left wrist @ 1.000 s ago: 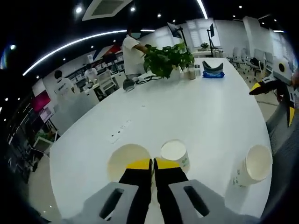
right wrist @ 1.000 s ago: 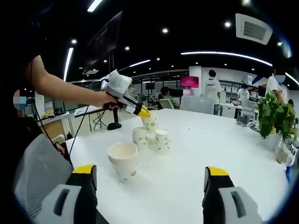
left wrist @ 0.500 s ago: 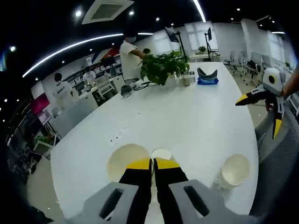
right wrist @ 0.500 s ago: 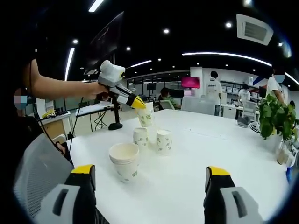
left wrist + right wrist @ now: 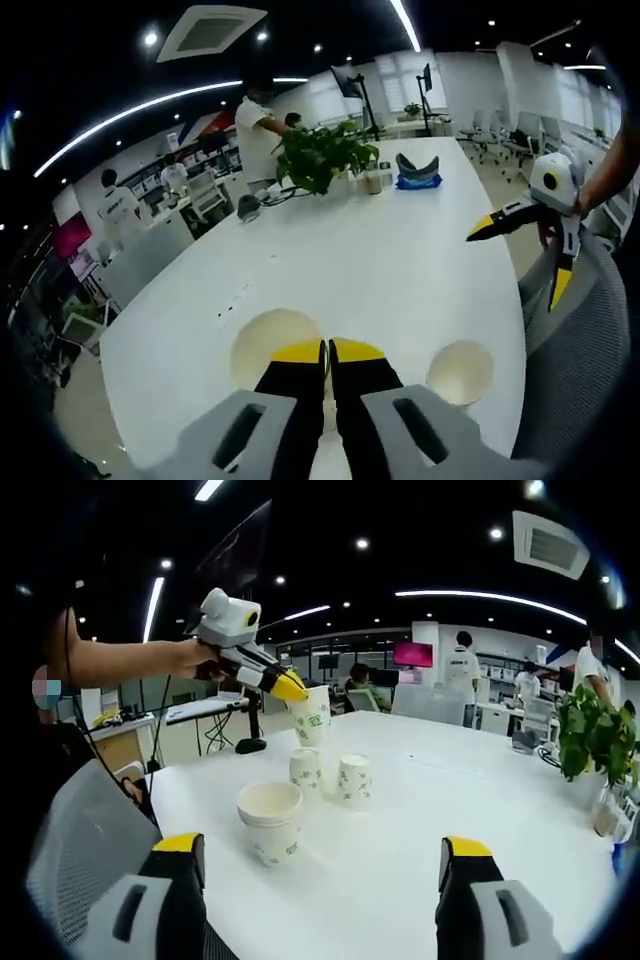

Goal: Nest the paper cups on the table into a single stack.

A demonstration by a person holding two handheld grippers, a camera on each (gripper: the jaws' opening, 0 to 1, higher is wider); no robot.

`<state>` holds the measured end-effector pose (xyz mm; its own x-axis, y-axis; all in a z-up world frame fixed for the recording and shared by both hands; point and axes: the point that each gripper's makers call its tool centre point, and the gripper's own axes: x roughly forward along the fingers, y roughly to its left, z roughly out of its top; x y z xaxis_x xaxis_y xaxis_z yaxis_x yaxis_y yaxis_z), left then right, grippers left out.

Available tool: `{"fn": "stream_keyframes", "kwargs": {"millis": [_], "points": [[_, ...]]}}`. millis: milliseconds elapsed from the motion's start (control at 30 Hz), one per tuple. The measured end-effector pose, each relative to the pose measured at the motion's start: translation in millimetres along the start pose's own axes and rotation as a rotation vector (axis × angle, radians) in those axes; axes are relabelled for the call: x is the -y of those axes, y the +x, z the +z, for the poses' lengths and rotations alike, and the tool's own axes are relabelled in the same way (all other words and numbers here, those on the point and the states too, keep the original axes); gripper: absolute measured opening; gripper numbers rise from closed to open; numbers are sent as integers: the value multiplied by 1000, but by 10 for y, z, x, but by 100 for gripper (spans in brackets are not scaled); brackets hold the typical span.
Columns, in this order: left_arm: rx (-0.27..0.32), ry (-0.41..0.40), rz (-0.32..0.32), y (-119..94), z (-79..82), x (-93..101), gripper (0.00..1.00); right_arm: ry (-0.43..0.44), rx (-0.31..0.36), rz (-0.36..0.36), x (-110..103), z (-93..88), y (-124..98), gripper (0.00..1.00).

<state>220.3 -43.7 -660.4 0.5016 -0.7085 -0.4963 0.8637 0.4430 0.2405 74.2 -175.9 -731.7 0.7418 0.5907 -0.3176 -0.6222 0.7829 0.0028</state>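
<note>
My left gripper is shut on the rim of a white paper cup, whose open mouth shows just left of the jaws. From the right gripper view, the left gripper holds this cup in the air, tilted, above the white table. Two single cups stand side by side beneath it. A short nested stack stands nearer the table's edge, and the stack shows from above. My right gripper is open and holds nothing; the right gripper hovers off the table's side.
A potted plant and a blue holder stand at the table's far end. A grey mesh chair sits against the near edge by the stack. Several people stand at desks beyond the table.
The left gripper has lifted its cup higher off the table, clear of the two single cups. In its view the stack has slid closer under the jaws. The right gripper stays open.
</note>
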Motion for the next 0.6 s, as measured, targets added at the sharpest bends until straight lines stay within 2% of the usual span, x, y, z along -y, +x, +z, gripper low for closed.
{"fn": "stream_keyframes", "kwargs": {"millis": [233, 600], "points": [[9, 11, -30, -82, 83, 157, 0, 1, 2, -9, 16, 4, -9, 98], [3, 44, -90, -182, 115, 435, 0, -6, -2, -8, 2, 1, -11, 98]]}}
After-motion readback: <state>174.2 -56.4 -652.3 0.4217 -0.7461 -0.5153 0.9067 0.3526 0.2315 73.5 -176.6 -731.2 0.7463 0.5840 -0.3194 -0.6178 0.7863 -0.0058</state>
